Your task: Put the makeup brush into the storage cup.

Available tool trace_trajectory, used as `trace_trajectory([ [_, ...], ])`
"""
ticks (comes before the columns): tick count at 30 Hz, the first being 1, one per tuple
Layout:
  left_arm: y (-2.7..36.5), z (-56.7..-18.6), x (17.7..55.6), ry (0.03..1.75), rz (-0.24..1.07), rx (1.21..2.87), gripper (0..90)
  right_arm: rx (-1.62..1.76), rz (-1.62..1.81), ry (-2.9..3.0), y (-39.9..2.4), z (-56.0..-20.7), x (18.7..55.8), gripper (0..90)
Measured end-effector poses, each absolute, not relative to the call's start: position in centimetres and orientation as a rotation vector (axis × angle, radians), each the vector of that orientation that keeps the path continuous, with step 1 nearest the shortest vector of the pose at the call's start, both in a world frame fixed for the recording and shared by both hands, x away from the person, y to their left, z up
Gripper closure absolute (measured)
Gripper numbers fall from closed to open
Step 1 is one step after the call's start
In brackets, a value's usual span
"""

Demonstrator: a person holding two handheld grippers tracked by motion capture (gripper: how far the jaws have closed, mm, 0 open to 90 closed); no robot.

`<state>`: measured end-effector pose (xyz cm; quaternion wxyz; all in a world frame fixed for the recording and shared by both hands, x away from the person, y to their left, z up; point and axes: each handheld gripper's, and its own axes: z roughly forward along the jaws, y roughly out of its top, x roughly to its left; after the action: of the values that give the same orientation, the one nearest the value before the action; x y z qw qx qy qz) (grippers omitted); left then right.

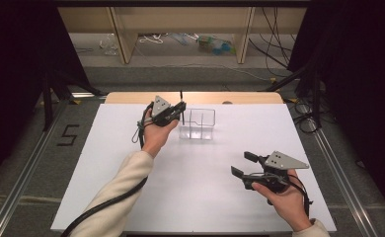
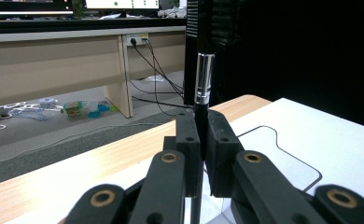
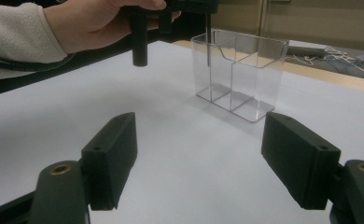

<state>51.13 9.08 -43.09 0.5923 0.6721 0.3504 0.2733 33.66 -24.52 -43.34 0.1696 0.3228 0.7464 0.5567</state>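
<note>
1. Overhead, in the high view, the left gripper [image 1: 179, 109] sits at the far side of the white bench [image 1: 131, 197], just beside a clear plastic holder [image 1: 199, 124], with a thin dark pen [image 1: 182, 112] upright at its tip
2. Its own camera adds the detail: the fingers [image 2: 187, 140] are pressed together on the pen [image 2: 203, 70], which stands vertical between them, a silver band partway up its black barrel
3. From the right gripper view the holder [image 3: 238, 74] reads as two compartments split by a wall, and the pen's lower end [image 3: 208, 39] hangs at the rim of the left one; whether it touches the plastic I cannot tell
4. The right gripper [image 1: 244, 164] rests near the bench's right front, well apart from the holder, its fingers [image 3: 112, 154] spread wide with nothing between them
</note>
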Motion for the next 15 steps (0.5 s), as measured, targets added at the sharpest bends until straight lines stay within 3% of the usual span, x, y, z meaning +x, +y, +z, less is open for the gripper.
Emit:
trace_trajectory([
  [15, 9.1, -43.16, 51.16, 0.827, 0.626, 1.56, 84.7, 0.929, 1.565, 2.142, -24.51, -43.23, 33.54, 28.0],
])
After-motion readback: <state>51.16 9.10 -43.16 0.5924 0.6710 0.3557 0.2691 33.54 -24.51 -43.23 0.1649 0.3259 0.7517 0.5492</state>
